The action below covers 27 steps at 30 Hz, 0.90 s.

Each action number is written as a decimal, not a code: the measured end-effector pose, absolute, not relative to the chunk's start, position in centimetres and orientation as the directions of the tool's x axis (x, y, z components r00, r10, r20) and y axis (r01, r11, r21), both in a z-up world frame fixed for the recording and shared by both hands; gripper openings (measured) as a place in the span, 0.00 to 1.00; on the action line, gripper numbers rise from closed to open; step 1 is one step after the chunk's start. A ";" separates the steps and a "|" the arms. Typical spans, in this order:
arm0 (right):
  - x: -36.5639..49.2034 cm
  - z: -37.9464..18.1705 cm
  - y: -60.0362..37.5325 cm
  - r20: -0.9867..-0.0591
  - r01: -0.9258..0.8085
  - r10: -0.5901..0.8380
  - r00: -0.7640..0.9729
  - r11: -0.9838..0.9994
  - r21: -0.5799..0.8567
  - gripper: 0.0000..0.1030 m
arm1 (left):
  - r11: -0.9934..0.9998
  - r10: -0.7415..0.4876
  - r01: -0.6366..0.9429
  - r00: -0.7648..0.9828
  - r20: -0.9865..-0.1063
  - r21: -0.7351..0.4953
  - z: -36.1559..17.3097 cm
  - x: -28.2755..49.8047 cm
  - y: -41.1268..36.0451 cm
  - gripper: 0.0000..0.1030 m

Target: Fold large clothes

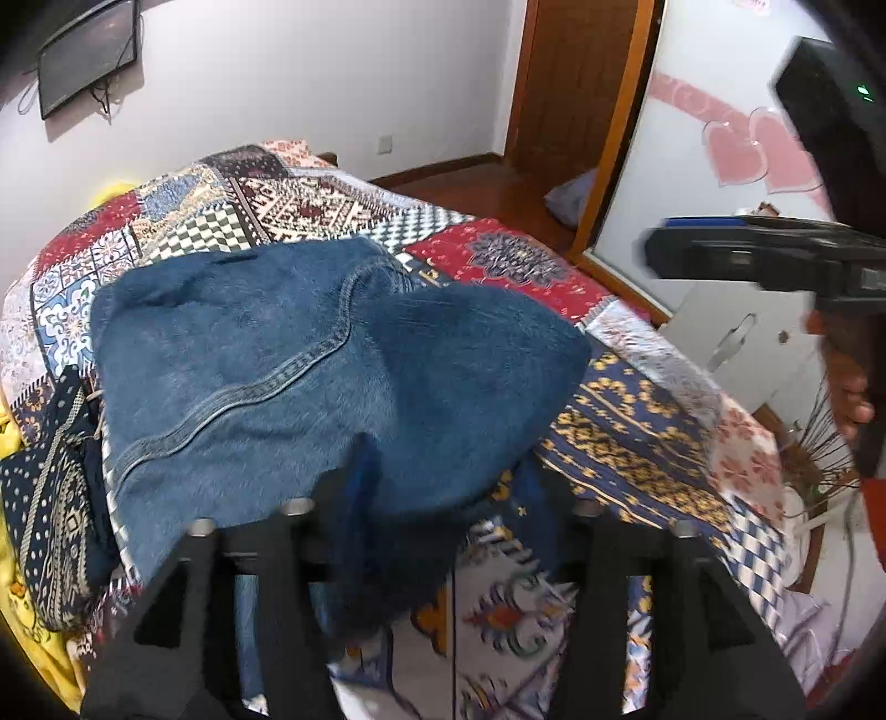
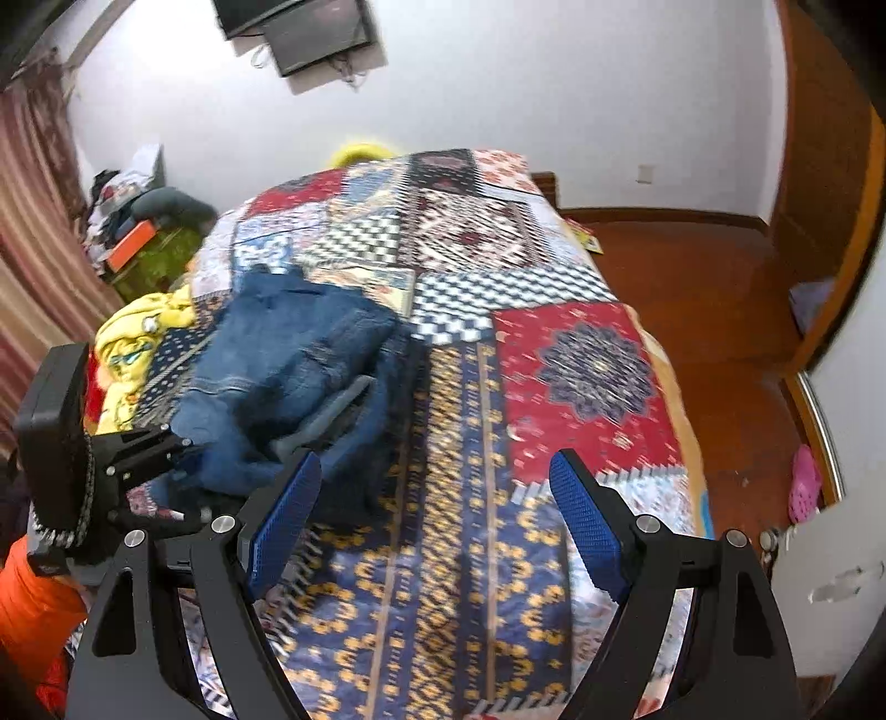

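Note:
A pair of blue jeans (image 1: 310,360) lies bunched on the patchwork bedspread (image 1: 637,432), one layer folded over another. My left gripper (image 1: 437,498) is shut on the near edge of the jeans, with dark denim draped over and between its fingers. In the right wrist view the jeans (image 2: 288,354) lie at the left of the bedspread (image 2: 581,387), with the left gripper (image 2: 166,471) at their near edge. My right gripper (image 2: 434,487) is open and empty above the bedspread, to the right of the jeans. It also shows in the left wrist view (image 1: 720,257).
A folded dark patterned cloth (image 1: 50,498) and yellow fabric (image 2: 138,338) lie at the bed's left side. A wall TV (image 2: 310,33) hangs beyond the bed. Wooden floor (image 2: 720,310) and a door (image 1: 576,77) are to the right. A cluttered green stand (image 2: 149,249) is at far left.

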State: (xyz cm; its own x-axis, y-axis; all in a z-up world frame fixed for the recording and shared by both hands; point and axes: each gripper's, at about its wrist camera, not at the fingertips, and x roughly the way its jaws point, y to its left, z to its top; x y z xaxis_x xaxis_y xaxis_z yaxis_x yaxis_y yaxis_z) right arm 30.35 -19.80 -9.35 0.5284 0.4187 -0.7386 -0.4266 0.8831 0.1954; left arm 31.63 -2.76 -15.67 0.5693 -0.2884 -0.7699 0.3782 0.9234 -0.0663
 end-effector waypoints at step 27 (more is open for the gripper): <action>30.7 -15.9 -16.7 -0.835 -0.510 0.388 0.389 0.846 0.156 0.80 | 0.998 -0.053 0.007 0.634 -0.772 -0.063 -18.4 27.1 11.0 0.91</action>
